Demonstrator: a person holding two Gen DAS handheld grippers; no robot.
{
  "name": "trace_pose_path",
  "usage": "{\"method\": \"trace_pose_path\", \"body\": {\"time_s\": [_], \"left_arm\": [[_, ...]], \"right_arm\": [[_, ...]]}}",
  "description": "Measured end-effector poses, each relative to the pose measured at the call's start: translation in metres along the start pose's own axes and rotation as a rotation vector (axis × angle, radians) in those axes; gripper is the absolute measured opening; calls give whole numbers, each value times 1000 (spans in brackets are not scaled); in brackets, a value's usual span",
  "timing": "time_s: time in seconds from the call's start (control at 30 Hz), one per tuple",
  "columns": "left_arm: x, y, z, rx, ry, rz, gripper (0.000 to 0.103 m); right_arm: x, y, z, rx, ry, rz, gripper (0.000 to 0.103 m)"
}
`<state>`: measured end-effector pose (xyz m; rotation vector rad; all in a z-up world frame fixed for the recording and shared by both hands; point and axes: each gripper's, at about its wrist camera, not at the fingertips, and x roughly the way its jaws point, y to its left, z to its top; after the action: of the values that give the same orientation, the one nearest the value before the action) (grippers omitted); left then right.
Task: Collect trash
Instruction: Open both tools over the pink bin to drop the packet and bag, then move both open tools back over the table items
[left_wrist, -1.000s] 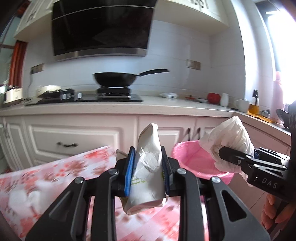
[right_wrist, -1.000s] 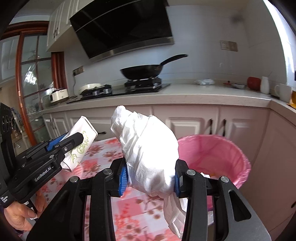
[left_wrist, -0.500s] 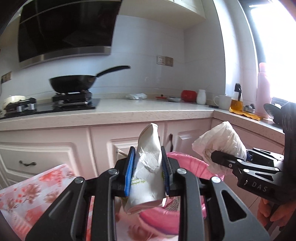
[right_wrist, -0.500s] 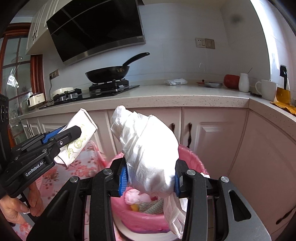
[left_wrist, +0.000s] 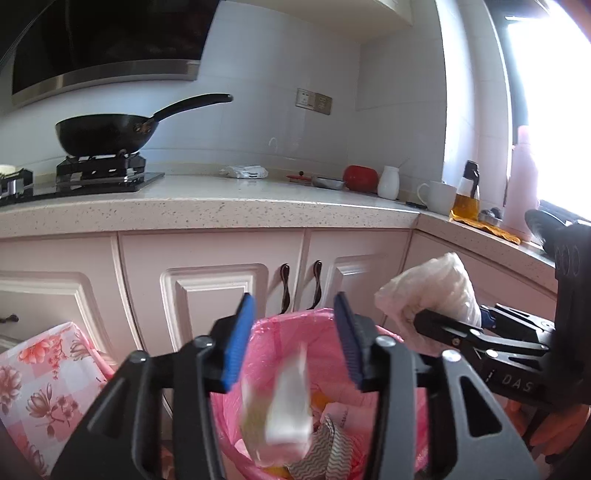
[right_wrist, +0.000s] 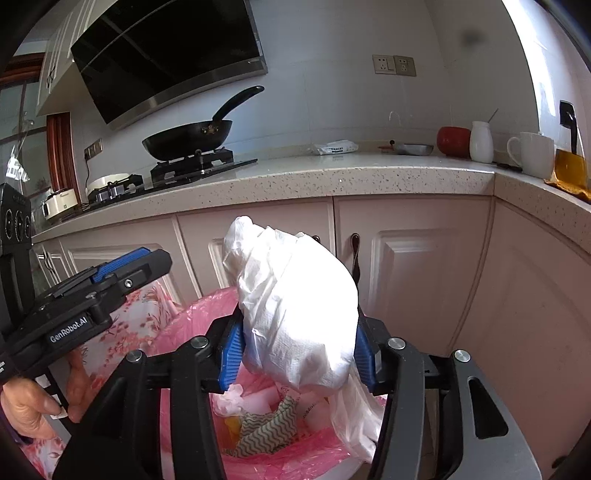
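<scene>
Nearest, the left gripper (left_wrist: 295, 336), jaws just opened and empty, is shown above the pink-lined bin (left_wrist: 280, 332) with a blurred paper scrap (left_wrist: 290, 410) falling clear inside its rim, while the right gripper (right_wrist: 297, 350), jaws just widening, is still pressed on the white bag (right_wrist: 295, 306), cabinets (right_wrist: 424, 273) beyond.

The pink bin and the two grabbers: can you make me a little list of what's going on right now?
place: kitchen, in front of the cabinets
pink bin: lined, already holds rubbish, including a zigzag cloth
left gripper: jaws open and just been opening, nothing between the pads
paper wrapper: blurred, falling into the bin below the left gripper
right gripper: jaws just been widening, over the bin
white bag: crumpled, between the right gripper's blue pads, which touch its sides
worktop: black wok on the hob
</scene>
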<state>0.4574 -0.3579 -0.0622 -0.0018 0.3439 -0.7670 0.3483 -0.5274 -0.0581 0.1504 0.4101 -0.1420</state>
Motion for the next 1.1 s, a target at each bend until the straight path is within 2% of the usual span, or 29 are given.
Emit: {"method": "trace_pose_path", "body": {"time_s": [0.13,0.3,0.37,0.5,0.67,0.8,0.93,1.1], "left_arm": [[-9,8,-5,-13,-2,42,62],[-34,25,-11,-65,-6,97,71],[-47,30,-13,-80,-10,122,78],[-74,36,-18,-85,-10,158,79],[-119,38,-25,-111,-33,212,97],[-167,46,-40,-142,-29,272,98],[-216,59,-61,-158,-22,327,98],[-285,81,-87,-170,-27,442,98]], "right_arm": [[-5,2,-2,5,-10,28,65],[-4,12,1,-25,-13,28,65],[-6,14,2,-8,-17,41,68],[-21,21,7,-2,-35,43,68],[-56,44,5,-20,-51,64,68],[-80,72,-4,-43,-46,103,68],[-98,109,-22,-63,-29,164,74],[-106,161,-46,-81,20,260,76]]}}
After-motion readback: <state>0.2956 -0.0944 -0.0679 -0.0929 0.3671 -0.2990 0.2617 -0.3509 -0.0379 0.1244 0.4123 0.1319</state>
